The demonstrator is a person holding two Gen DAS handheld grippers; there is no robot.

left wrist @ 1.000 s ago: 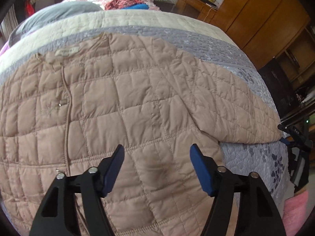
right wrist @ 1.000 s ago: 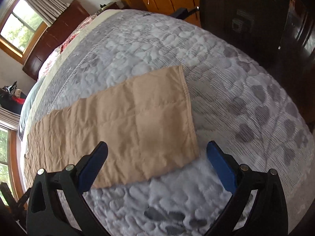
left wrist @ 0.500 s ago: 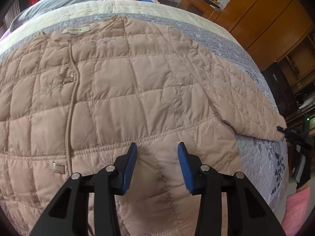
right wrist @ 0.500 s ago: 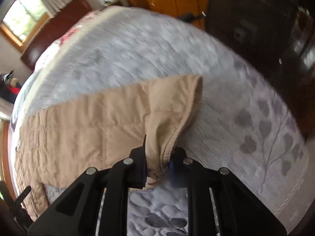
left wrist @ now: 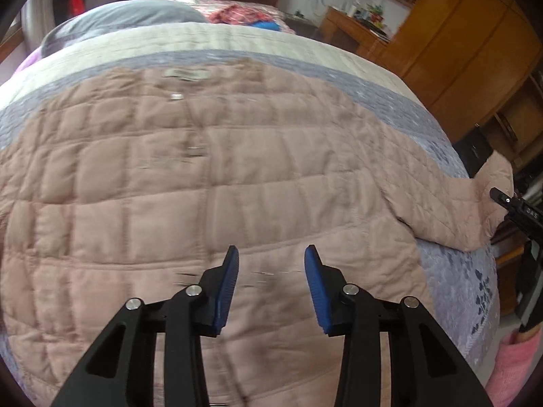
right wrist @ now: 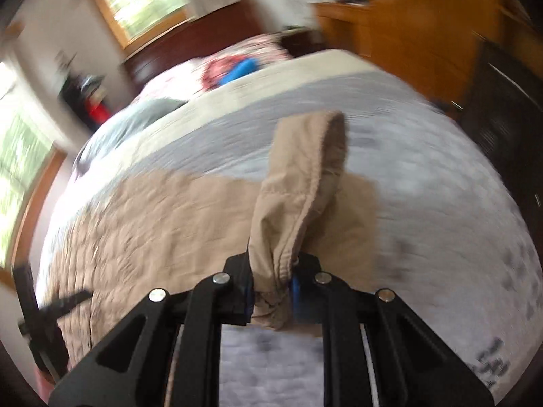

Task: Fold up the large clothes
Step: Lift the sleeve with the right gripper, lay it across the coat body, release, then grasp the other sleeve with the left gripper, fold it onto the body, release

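A large pink-beige quilted jacket [left wrist: 190, 183] lies spread flat on the bed, collar label toward the headboard. My left gripper [left wrist: 271, 281] hovers over its lower front, jaws partly open and empty. My right gripper [right wrist: 271, 288] is shut on the cuff end of the jacket's sleeve [right wrist: 298, 183] and holds it lifted off the bedspread, the cuff standing up in front of the jaws. In the left wrist view the raised sleeve [left wrist: 468, 210] shows at the far right next to the other gripper's black body [left wrist: 522, 210].
The bed has a grey floral bedspread [right wrist: 424, 183] with a cream band [left wrist: 237, 37]. A grey pillow [left wrist: 125, 17] and red and blue clothes [left wrist: 247, 18] lie near the dark headboard. Wooden wardrobes [left wrist: 458, 34] and a dresser stand to the right.
My right gripper has lifted the sleeve cuff higher and swung toward the jacket body. My left gripper has opened slightly wider and drawn back over the jacket front.
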